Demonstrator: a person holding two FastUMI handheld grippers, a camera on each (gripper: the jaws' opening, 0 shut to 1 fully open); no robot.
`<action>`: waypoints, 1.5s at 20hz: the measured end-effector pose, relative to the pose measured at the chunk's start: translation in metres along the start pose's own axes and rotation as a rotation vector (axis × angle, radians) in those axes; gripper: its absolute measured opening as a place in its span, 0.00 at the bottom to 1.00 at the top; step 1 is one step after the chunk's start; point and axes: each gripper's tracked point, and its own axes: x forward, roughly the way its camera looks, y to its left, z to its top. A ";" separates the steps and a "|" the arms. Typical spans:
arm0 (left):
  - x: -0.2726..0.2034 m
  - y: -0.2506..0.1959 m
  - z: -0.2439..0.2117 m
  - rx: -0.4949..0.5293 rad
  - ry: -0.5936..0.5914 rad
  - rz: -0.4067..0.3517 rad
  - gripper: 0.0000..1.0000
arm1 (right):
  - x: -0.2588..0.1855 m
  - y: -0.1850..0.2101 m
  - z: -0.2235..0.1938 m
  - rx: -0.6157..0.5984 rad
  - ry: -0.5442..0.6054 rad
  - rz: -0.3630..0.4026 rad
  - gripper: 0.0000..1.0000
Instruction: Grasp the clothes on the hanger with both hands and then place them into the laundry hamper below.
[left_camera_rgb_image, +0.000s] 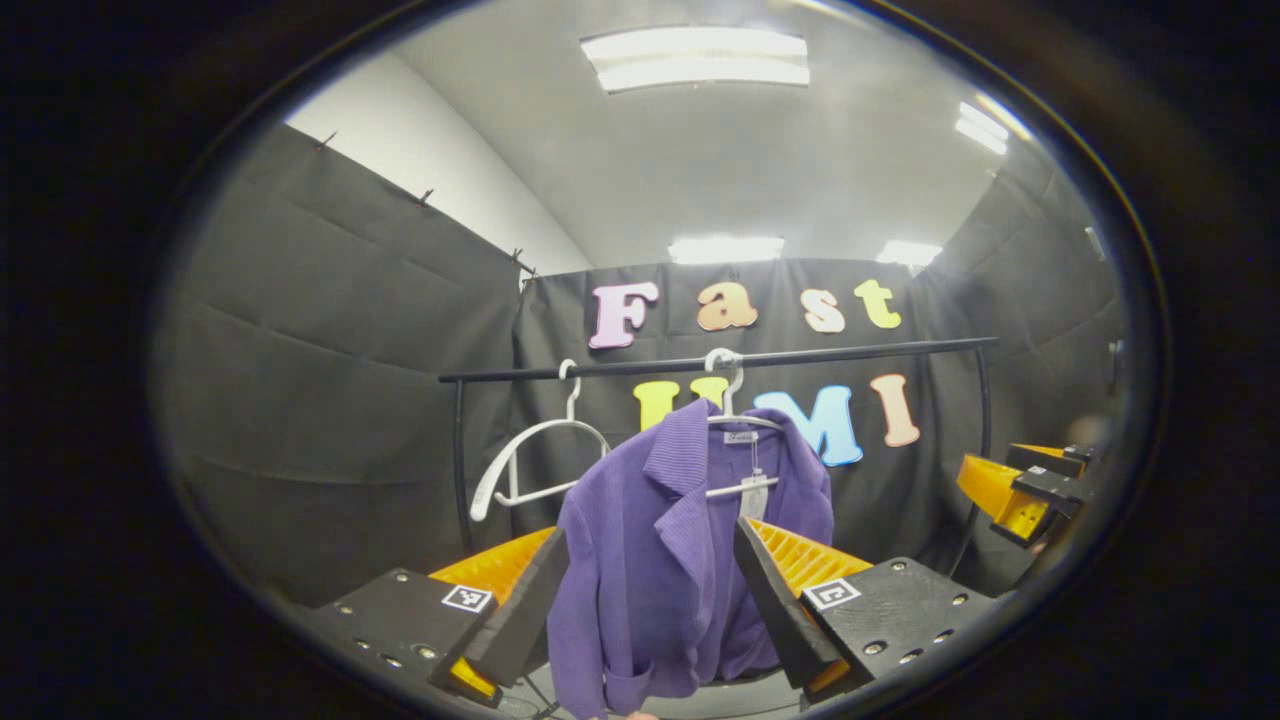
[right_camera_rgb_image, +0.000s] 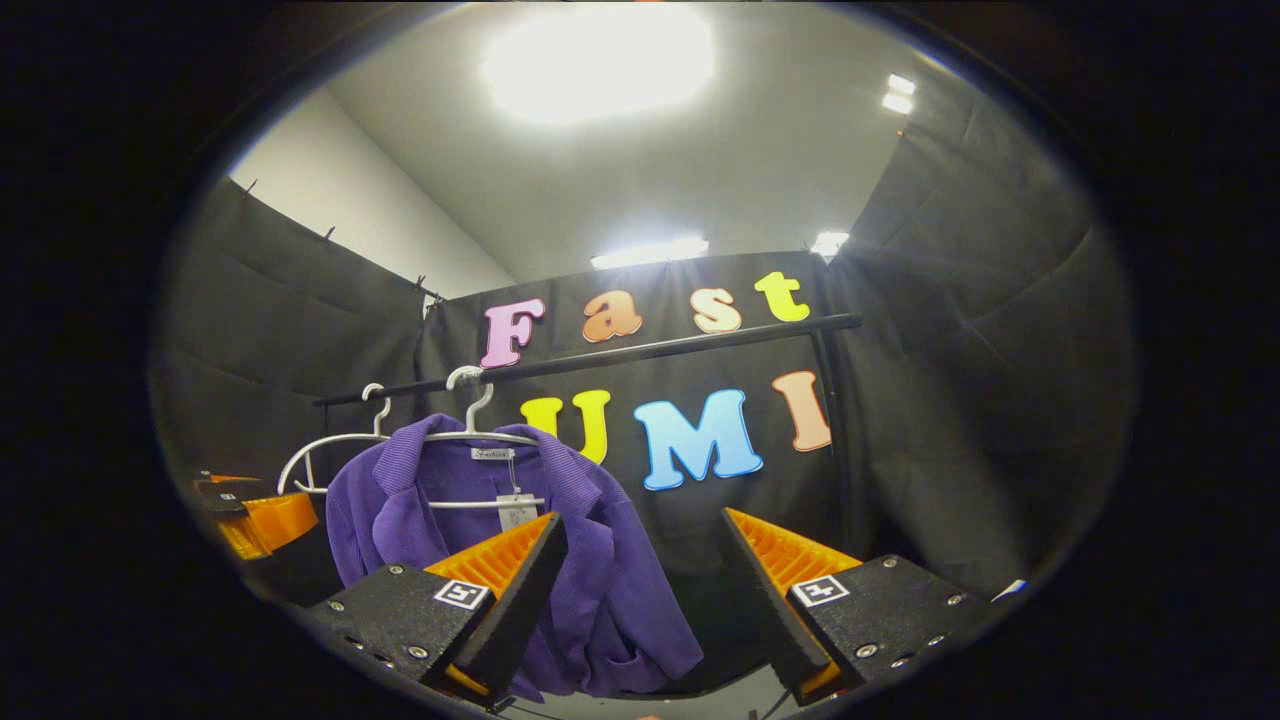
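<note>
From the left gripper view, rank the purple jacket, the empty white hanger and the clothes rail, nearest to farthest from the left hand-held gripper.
1. Purple jacket: straight ahead, between the open fingers of the left hand-held gripper.
2. Empty white hanger: up and left.
3. Clothes rail: overhead, behind both.

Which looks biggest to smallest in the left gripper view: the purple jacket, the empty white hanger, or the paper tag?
1. purple jacket, by far the largest.
2. empty white hanger beside it on the rail.
3. paper tag, smallest.
All three hang at about the same depth, so the order looks reliable.
</note>
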 end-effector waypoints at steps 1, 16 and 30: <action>0.008 -0.004 0.000 0.005 -0.001 0.002 1.00 | 0.008 0.001 -0.003 0.001 0.003 0.011 0.94; 0.099 -0.032 -0.040 0.047 0.031 0.102 0.96 | 0.122 0.044 -0.073 0.033 0.123 0.211 0.94; 0.145 -0.012 -0.091 0.032 0.059 0.213 0.96 | 0.198 0.086 -0.135 0.036 0.203 0.257 0.94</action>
